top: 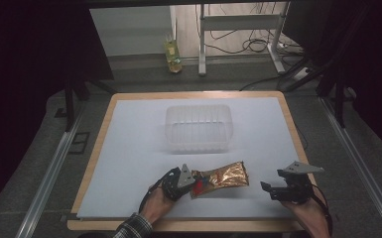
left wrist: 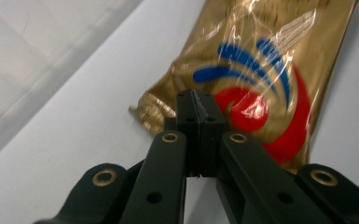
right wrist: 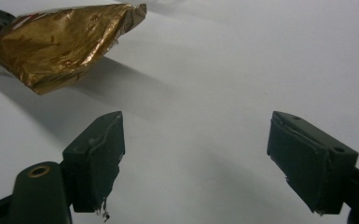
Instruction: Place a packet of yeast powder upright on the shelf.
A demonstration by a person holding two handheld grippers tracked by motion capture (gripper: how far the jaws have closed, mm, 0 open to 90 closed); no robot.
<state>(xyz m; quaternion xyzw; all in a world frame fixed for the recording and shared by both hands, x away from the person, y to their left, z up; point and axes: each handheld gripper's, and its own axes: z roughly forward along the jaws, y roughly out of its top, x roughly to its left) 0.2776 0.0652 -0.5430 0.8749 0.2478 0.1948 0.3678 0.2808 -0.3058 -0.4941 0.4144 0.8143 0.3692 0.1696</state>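
Observation:
A gold foil snack packet [top: 224, 177] with a red and blue logo [left wrist: 256, 93] lies near the front of the white table sheet [top: 139, 148]. My left gripper [top: 188, 182] is at the packet's left end, jaws pressed together on the packet's edge [left wrist: 196, 100]. In the right gripper view the packet [right wrist: 60, 42] sits at the upper left, its far corner raised over a shadow. My right gripper [top: 267, 189] hovers to the packet's right, apart from it, with its jaws wide open over bare sheet [right wrist: 196, 154].
A clear ribbed plastic tub [top: 198, 128] stands beyond the packet at the table's middle, and its wall shows blurred [left wrist: 23, 60] in the left gripper view. The wooden table rim [top: 95, 148] frames the sheet. A bottle [top: 173, 55] stands on the floor behind.

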